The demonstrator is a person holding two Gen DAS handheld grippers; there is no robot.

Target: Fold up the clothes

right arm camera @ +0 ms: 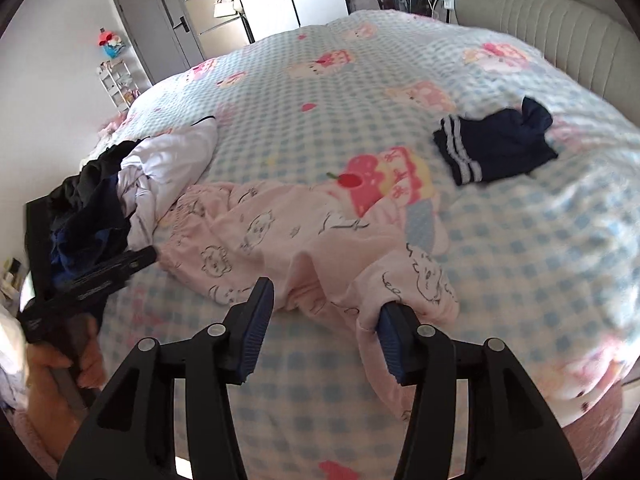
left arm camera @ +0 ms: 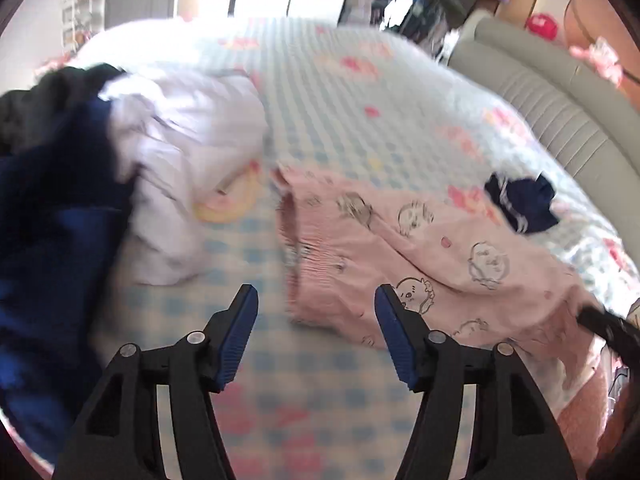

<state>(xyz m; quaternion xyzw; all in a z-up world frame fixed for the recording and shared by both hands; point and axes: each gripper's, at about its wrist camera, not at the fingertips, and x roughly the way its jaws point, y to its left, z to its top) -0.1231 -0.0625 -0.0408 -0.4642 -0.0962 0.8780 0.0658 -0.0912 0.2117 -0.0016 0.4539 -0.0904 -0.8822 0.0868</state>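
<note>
Left wrist view: the left gripper [left arm camera: 316, 300] is spread wide w/ nothing between its blue pads [left arm camera: 236, 336], hovering over the blue-checked bedspread [left arm camera: 352, 120]. The pink garment [left arm camera: 400, 248] (cartoon print) lies rumpled just ahead and to the right of the fingers, stretching toward the bed's right edge. To the left sits a pile: white clothing [left arm camera: 188, 140] leaning on dark blue clothing [left arm camera: 60, 220], w/ something black at the back. A small navy piece [left arm camera: 520, 204] lies apart, beyond the pink garment, near the grey padded headboard [left arm camera: 560, 120]. This view is motion-blurred, so fine detail can't be told.

Right wrist view: the right gripper [right arm camera: 324, 300] is also spread apart; a fold of the pink garment [right arm camera: 280, 232] drapes over its right finger tip, but the fingers aren't pinched on it. The garment runs from there leftward to the left gripper [right arm camera: 120, 268], seen at the pile's edge beside the white clothing [right arm camera: 168, 164] and dark blue clothing [right arm camera: 88, 240]. The navy piece [right arm camera: 496, 144] (white stripes on its hem) lies flat, well apart on the bedspread [right arm camera: 520, 260].
</note>
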